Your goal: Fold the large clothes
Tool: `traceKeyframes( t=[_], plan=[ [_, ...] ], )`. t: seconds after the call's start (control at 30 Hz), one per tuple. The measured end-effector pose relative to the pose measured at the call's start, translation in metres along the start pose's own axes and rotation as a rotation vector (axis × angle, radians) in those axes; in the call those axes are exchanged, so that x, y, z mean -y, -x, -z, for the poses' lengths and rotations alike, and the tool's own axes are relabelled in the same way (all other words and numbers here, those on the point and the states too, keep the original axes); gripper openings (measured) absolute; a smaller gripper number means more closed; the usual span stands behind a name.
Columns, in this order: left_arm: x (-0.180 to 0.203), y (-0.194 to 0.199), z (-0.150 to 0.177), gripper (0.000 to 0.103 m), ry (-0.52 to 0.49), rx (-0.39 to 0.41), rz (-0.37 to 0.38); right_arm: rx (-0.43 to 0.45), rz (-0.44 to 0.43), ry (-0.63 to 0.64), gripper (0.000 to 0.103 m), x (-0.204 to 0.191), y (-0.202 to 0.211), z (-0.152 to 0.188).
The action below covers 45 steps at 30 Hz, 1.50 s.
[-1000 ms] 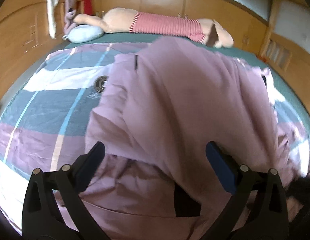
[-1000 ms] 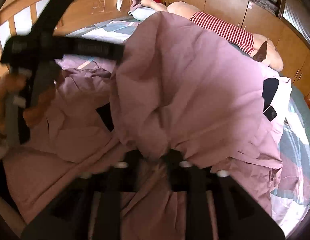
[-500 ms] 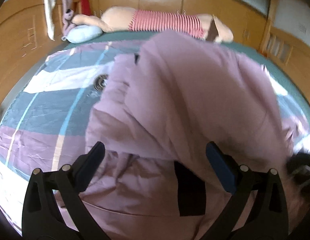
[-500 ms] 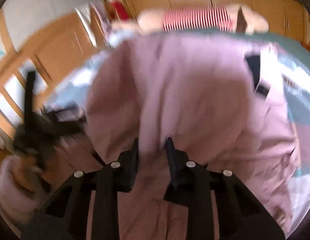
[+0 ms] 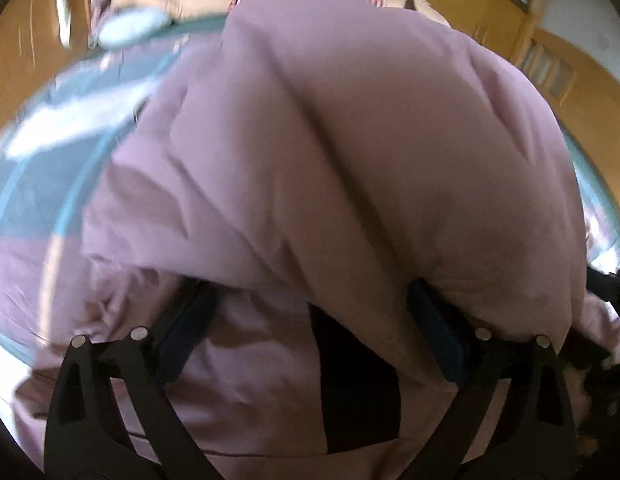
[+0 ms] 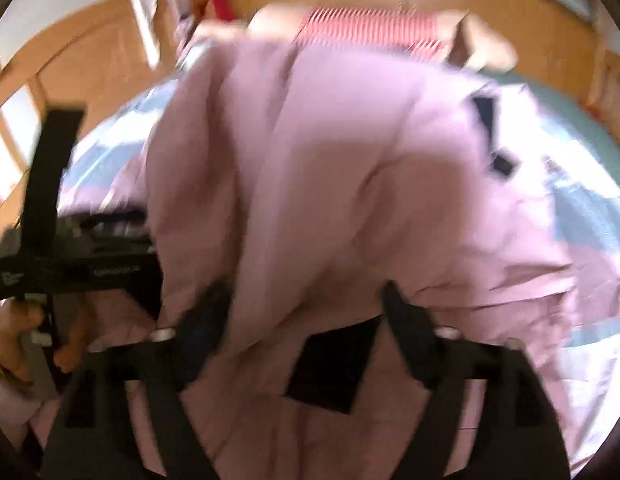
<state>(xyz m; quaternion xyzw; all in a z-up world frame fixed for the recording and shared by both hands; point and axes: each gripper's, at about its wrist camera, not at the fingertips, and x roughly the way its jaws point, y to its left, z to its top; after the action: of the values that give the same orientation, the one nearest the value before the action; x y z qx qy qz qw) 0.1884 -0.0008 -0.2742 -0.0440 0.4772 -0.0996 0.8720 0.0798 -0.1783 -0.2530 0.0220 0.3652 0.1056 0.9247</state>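
Note:
A large pink padded jacket (image 5: 350, 160) with black patches lies heaped on the bed; it also fills the right wrist view (image 6: 330, 180). My left gripper (image 5: 310, 320) is open, its jaws wide apart, with the folded-over jacket edge draped over its fingertips. My right gripper (image 6: 305, 312) is open too, jaws apart, with a fold of the jacket hanging between and over them. The left gripper's body shows at the left of the right wrist view (image 6: 61, 248), held by a hand. Both views are blurred.
The bed has a blue, white and purple checked cover (image 5: 37, 168). A long plush toy in a red-striped shirt (image 6: 370, 28) lies along the far edge beside a light blue pillow (image 5: 133, 28). Wooden wardrobes (image 5: 550, 60) line the walls.
The right gripper, shut on the jacket before, has opened. The jacket fold has come over toward me and now covers more of both views. Both grippers moved closer to the fabric.

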Motion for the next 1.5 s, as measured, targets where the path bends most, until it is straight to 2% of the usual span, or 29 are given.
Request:
traceKeyframes(
  t=[0.1, 0.13, 0.2, 0.3, 0.47, 0.6, 0.73, 0.83, 0.87, 0.97, 1.03, 1.1, 1.13, 1.17, 1.27, 1.33, 1.5],
  plan=[
    [-0.003, -0.004, -0.001, 0.099, 0.012, -0.018, 0.007, 0.074, -0.038, -0.057, 0.081, 0.007, 0.008, 0.0],
    [0.0, -0.004, 0.0, 0.099, 0.001, -0.014, -0.008, 0.066, -0.043, -0.06, 0.075, 0.005, 0.005, 0.002],
    [0.002, -0.006, 0.001, 0.099, -0.008, -0.01, -0.021, -0.002, -0.027, -0.034, 0.068, 0.001, -0.012, 0.008],
    [0.001, -0.01, 0.0, 0.1, -0.001, -0.026, -0.014, -0.081, 0.034, -0.004, 0.068, -0.003, -0.037, 0.02],
    [0.005, -0.009, -0.004, 0.099, -0.009, -0.022, -0.014, -0.109, 0.041, -0.03, 0.073, 0.001, -0.048, 0.022],
    [0.004, 0.009, -0.01, 0.099, 0.001, 0.054, -0.01, -0.128, 0.033, -0.072, 0.079, 0.012, -0.048, 0.02],
    [0.002, -0.013, -0.008, 0.101, 0.013, -0.013, -0.032, -0.137, 0.005, -0.114, 0.084, 0.021, -0.045, 0.019],
    [-0.001, -0.016, -0.013, 0.101, 0.036, -0.03, -0.011, -0.063, 0.033, -0.079, 0.084, 0.018, -0.031, 0.015],
    [-0.001, -0.017, -0.014, 0.101, 0.037, -0.029, -0.01, 0.005, 0.064, -0.046, 0.084, 0.014, -0.02, 0.013],
    [-0.001, -0.015, -0.016, 0.101, 0.037, -0.02, -0.014, 0.094, 0.14, 0.007, 0.084, 0.011, -0.006, 0.007],
    [-0.004, -0.005, -0.015, 0.101, 0.053, 0.0, -0.004, 0.034, 0.163, 0.0, 0.084, 0.017, -0.018, 0.008],
    [-0.007, 0.009, -0.018, 0.101, 0.064, 0.055, -0.018, -0.093, 0.158, -0.037, 0.084, 0.027, -0.044, 0.017],
    [-0.007, 0.018, -0.01, 0.101, 0.062, 0.076, -0.034, -0.124, 0.144, -0.059, 0.084, 0.032, -0.051, 0.018],
    [-0.007, 0.019, -0.01, 0.101, 0.057, 0.085, -0.052, -0.133, 0.131, -0.079, 0.087, 0.036, -0.053, 0.02],
    [-0.013, 0.004, -0.01, 0.101, 0.057, 0.019, -0.103, -0.144, 0.114, -0.104, 0.093, 0.042, -0.055, 0.021],
    [-0.016, -0.006, -0.01, 0.101, 0.075, 0.022, -0.089, -0.145, 0.12, -0.094, 0.094, 0.041, -0.056, 0.023],
    [-0.017, -0.002, -0.01, 0.101, 0.067, 0.027, -0.094, -0.149, 0.112, -0.103, 0.097, 0.041, -0.06, 0.022]
  ],
)
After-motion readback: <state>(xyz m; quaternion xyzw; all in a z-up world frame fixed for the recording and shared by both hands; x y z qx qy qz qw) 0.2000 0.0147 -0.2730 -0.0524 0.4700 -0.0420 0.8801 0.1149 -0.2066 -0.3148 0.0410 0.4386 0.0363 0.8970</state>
